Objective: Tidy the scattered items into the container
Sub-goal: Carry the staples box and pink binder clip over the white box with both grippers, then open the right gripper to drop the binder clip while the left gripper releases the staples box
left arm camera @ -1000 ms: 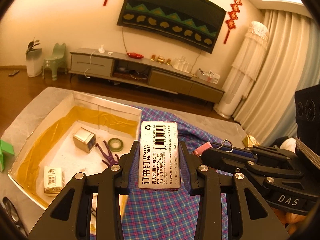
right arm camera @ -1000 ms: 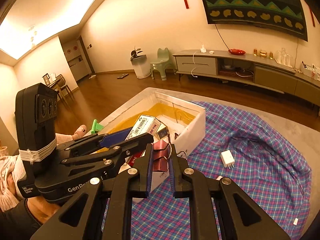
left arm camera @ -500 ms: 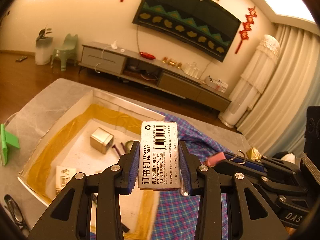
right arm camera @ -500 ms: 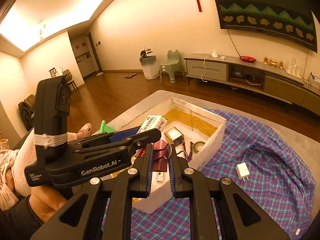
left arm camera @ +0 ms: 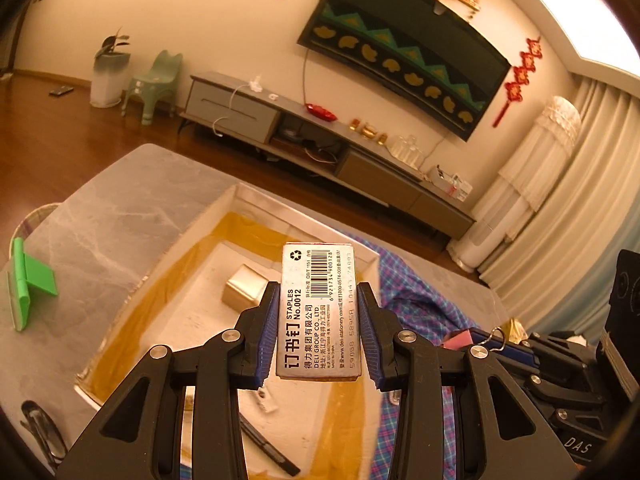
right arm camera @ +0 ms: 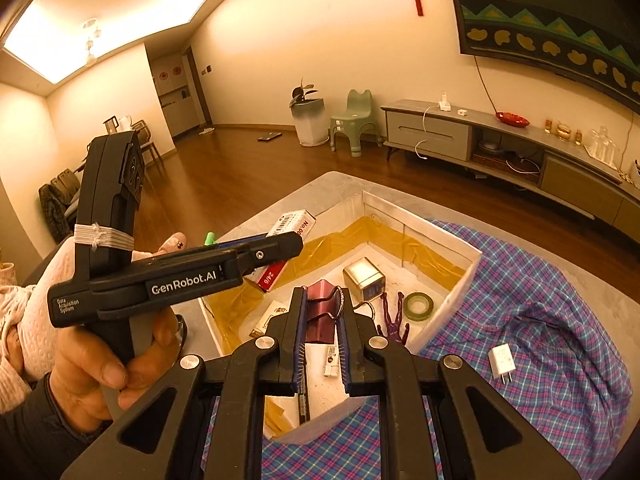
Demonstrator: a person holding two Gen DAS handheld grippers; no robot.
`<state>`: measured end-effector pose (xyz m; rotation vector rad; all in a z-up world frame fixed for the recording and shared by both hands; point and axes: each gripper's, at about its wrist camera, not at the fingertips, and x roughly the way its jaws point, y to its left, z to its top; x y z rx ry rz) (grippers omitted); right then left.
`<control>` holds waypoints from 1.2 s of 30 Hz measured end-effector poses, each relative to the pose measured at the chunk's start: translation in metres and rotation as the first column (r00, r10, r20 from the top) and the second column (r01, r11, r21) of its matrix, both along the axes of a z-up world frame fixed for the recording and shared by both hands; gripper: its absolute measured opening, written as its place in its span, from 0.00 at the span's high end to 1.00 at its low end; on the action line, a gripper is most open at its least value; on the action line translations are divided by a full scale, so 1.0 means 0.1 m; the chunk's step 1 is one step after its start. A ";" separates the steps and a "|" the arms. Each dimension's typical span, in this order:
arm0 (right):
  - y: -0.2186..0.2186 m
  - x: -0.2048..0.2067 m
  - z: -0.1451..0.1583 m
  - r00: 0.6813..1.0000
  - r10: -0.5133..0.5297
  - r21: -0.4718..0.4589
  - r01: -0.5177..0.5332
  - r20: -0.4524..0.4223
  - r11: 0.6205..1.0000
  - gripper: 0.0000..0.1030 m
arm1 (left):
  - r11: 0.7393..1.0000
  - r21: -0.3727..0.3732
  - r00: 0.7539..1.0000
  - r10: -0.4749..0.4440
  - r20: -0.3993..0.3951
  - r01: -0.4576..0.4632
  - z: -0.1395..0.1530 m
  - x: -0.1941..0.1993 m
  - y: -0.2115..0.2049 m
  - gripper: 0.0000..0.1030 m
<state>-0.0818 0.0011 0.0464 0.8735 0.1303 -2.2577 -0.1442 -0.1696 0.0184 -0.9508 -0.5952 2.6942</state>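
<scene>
My left gripper [left arm camera: 318, 312] is shut on a white staples box [left arm camera: 318, 320], held over the open white box [left arm camera: 304, 222] lined with yellow tape. The right wrist view shows the same staples box [right arm camera: 294, 222] hanging above the container's left wall [right arm camera: 472, 256]. My right gripper [right arm camera: 322, 320] is shut on a dark red binder clip [right arm camera: 322, 308], also above the container. Inside lie a metallic cube [right arm camera: 364, 278], a green tape roll [right arm camera: 418, 306], a purple figure [right arm camera: 394, 320] and a small carton [right arm camera: 274, 314].
A white charger plug [right arm camera: 502, 362] lies on the plaid cloth [right arm camera: 540, 344] right of the container. A green stand [left arm camera: 30, 280] sits on the grey marble table [left arm camera: 108, 208] at left, with glasses [left arm camera: 40, 428] near the front edge. A hand [right arm camera: 100, 364] grips the left tool.
Both grippers have moved left from over the plaid cloth to over the open container, each still holding its item. The container now fills more of both views.
</scene>
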 end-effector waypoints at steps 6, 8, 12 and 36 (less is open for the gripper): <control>-0.20 -0.23 -0.01 1.000 0.023 0.039 -0.024 0.017 0.999 0.85 | 0.999 0.001 0.998 0.036 0.045 -0.036 -0.13 -0.14 -0.17 0.62; -0.26 -0.31 -0.02 0.999 0.030 0.053 -0.032 0.020 0.998 0.85 | 0.999 0.009 0.997 0.048 0.065 -0.049 -0.19 -0.18 -0.23 0.62; -0.40 -0.49 -0.05 0.998 0.044 0.078 -0.047 0.042 0.996 0.85 | 0.996 0.039 0.990 0.077 0.121 -0.082 -0.34 -0.28 -0.36 0.62; -1.19 -1.72 -0.58 0.963 0.011 0.136 -0.049 0.269 0.989 0.85 | 0.991 -0.082 0.948 0.126 0.294 -0.106 -0.79 -0.49 -0.18 0.62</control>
